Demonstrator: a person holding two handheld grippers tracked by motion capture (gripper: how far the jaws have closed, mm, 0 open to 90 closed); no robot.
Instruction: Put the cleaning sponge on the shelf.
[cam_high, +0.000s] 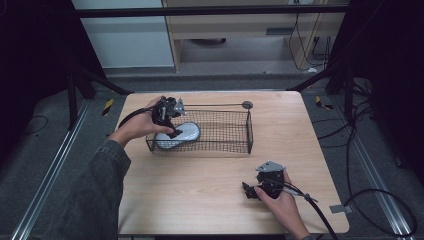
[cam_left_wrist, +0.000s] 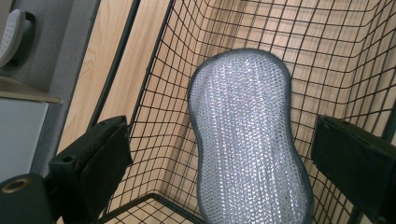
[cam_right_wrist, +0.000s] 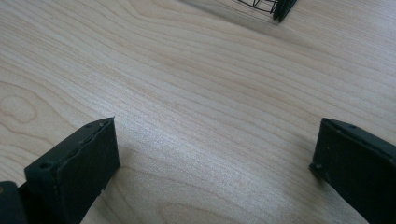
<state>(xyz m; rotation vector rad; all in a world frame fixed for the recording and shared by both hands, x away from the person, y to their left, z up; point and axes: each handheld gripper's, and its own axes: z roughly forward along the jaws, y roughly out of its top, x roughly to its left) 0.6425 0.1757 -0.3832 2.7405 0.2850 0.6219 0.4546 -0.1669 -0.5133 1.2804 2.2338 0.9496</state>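
So the left gripper (cam_high: 174, 131) is down inside the wire basket (cam_high: 235, 131), right at its left end, with the silver scrubbing pad (cam_high: 181, 134) lying under it. From the left gripper view the jaws are spread wide, one on each side of the pad (cam_left_wrist: 247, 135), and neither touches it. The pad leans a bit up against the basket's mesh wall (cam_left_wrist: 163, 93) near the left corner rather than lying totally flat, as far as I can tell.

The basket itself sits toward the far edge of the tabletop (cam_high: 200, 195), slightly left of the middle. The right gripper (cam_high: 250, 191) is parked near the front right corner of the tabletop, well apart from the basket. Its jaws are open too, nothing between them but bare wood (cam_right_wrist: 201, 130).

My read: this is either the moment just after dropping the pad into the basket or just before grabbing it out, can't really say which from this alone. If it's a grab, the next move needs the jaws lowered a touch more and closed across the pad's narrow waist, without snagging the mesh. If it's a drop, the hand just needs to lift straight up clear of the basket rim
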